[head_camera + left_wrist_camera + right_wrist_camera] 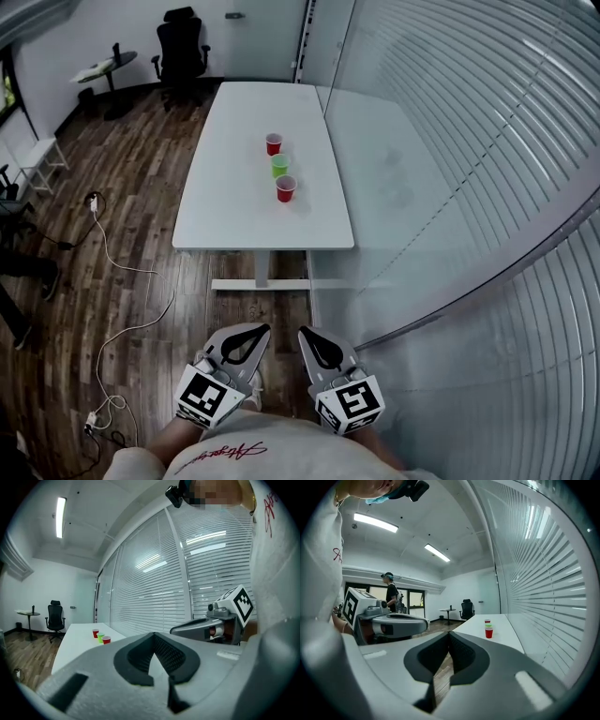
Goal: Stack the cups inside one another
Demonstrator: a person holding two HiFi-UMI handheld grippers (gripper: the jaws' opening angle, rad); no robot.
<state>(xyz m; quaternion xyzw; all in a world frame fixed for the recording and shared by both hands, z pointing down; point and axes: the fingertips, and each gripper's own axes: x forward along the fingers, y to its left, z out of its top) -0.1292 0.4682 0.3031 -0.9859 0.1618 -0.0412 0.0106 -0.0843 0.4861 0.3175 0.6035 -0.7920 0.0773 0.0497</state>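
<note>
Three cups stand in a short row on the white table (pixel 234 187): a far red cup (pixel 273 143), a green cup (pixel 279 165) and a near red cup (pixel 286 188). They are apart, none inside another. Both grippers are held close to the person's body, well short of the table's near edge. My left gripper (pixel 255 331) is shut and empty, and so is my right gripper (pixel 308 333) beside it. In the left gripper view the left gripper (pixel 153 635) has its jaws meeting, with the cups (pixel 101 637) far off. The right gripper (pixel 449 634) likewise faces the distant cups (pixel 488 627).
A glass wall with blinds (pixel 469 187) runs along the table's right side. Cables (pixel 122 309) trail over the wooden floor at left. An office chair (pixel 181 42) and a small round table (pixel 108 66) stand at the far end. A person (pixel 392 597) stands in the background.
</note>
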